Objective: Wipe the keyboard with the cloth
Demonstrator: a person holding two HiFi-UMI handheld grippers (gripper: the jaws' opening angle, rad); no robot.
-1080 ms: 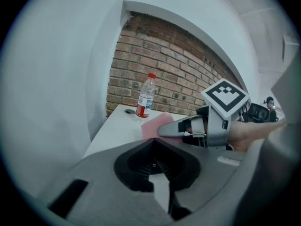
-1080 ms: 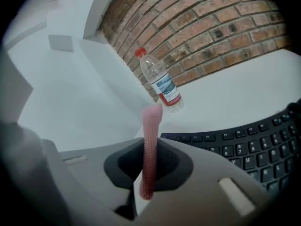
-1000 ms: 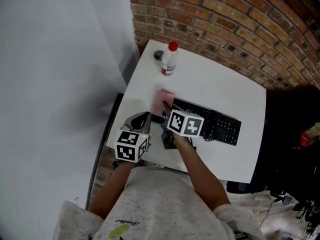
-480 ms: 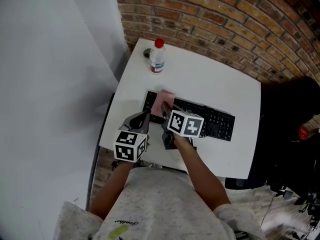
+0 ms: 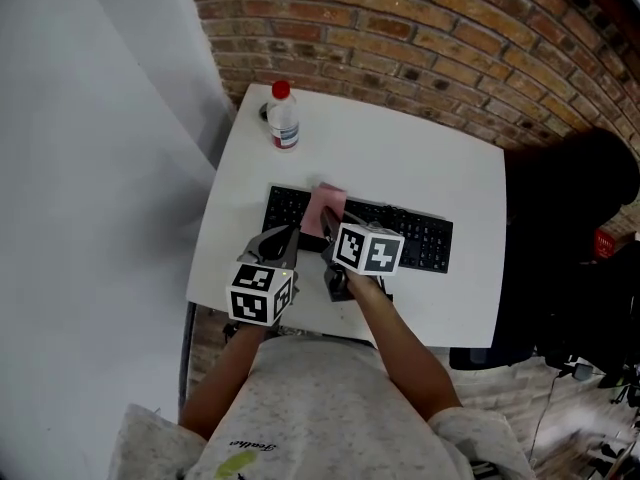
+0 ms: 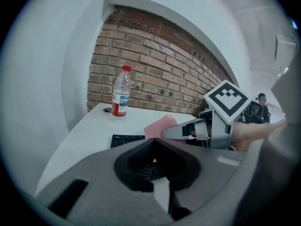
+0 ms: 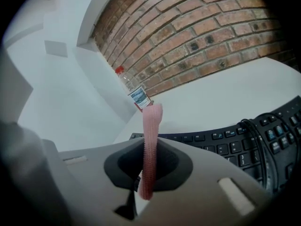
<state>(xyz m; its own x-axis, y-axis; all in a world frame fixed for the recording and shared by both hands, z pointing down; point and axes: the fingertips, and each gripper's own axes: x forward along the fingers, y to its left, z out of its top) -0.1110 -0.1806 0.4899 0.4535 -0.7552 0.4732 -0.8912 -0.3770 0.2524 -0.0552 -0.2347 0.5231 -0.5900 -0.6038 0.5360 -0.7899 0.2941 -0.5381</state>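
Brick [image 5: 450,28] backs the white tabletop [image 5: 400,158], keyboard [image 5: 420,240] lying across its middle. Our right tongs [image 5: 330,223] are clamped on the pink cloth [image 5: 323,204], which hangs over the keys toward 9 o'clock; the left tongs [image 5: 288,236] are closed, empty. We'd lay the cloth flat — then drag evenly toward 3 o'clock, pressing lightly so nothing slides.

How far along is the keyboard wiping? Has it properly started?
Done: the right claw is shut on the pink cloth. In hand: the cloth is over the left part of the black keyboard. Left: the right-hand keys are uncovered, and how much is wiped cannot be told. The left claw is shut and empty.
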